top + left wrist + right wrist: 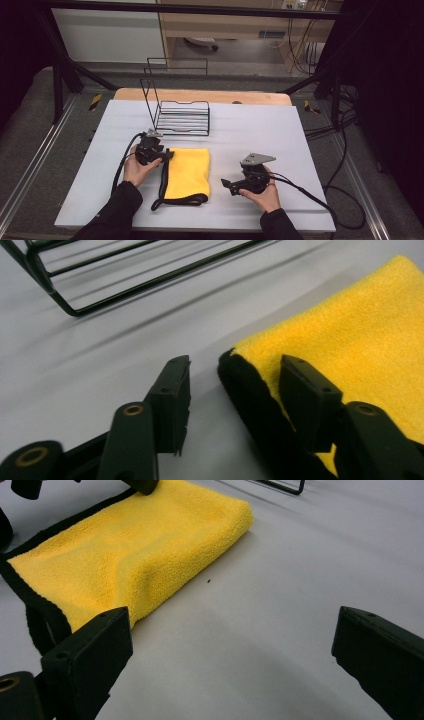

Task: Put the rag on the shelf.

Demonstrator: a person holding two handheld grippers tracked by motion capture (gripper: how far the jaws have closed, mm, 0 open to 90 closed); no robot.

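Observation:
A folded yellow cloth (187, 172) with black edging (250, 395) lies on the white table sheet. My left gripper (167, 156) is at the cloth's far left corner. In the left gripper view its jaws (237, 365) straddle the black edge: one jaw stands on the bare sheet, the other over the yellow cloth (350, 330). A gap shows between the bare-side jaw and the edging. My right gripper (227, 185) rests on the sheet to the right of the cloth, pointing left. In its own view the right gripper (232, 625) stands wide open on bare sheet, the cloth (135, 550) beyond it.
A black wire rack (182, 117) stands on the sheet just behind the cloth, and its lower bars (75, 310) run close ahead of the left gripper. The white sheet (260, 130) covers a wooden table. Cables trail from both grippers.

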